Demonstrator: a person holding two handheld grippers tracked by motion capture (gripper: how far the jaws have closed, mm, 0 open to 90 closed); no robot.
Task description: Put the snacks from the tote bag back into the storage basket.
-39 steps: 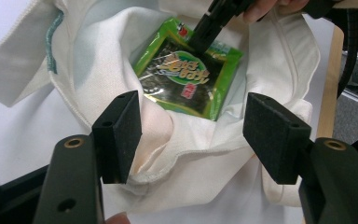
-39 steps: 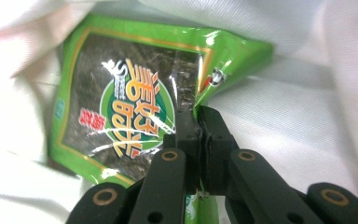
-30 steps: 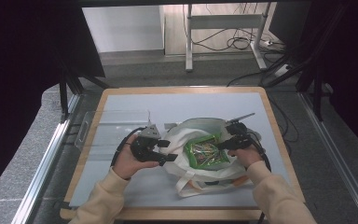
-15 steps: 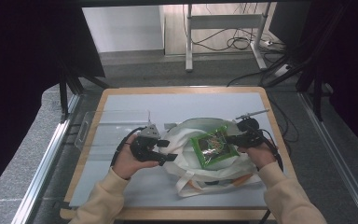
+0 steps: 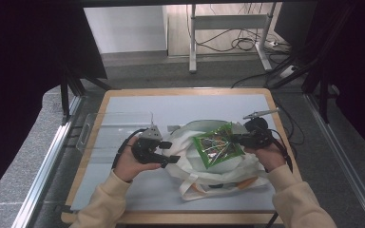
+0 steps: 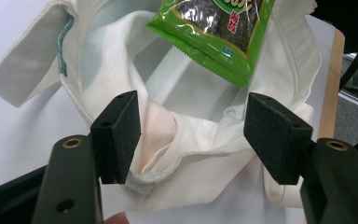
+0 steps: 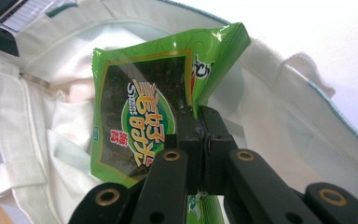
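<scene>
A white cloth tote bag (image 5: 228,173) lies open on the grey table mat. My right gripper (image 5: 235,138) is shut on the edge of a green snack packet (image 5: 217,146) and holds it tilted above the bag's mouth. In the right gripper view the jaws (image 7: 199,121) pinch the packet (image 7: 135,102) at its side seam, with the bag (image 7: 284,116) below. My left gripper (image 5: 168,151) is at the bag's left rim. Its jaws (image 6: 191,135) stand wide apart around a bunched fold of the bag (image 6: 121,70), with the packet (image 6: 214,23) hanging beyond.
A clear plastic tray (image 5: 109,130) lies on the mat left of the bag. The table's wooden rim (image 5: 185,91) frames the mat. Beyond it stand desk legs (image 5: 192,38) and loose cables (image 5: 247,43) on the floor.
The right gripper has risen and drawn the green packet up out of the bag's mouth, tilting it. The left gripper has stayed at the bag's rim.
</scene>
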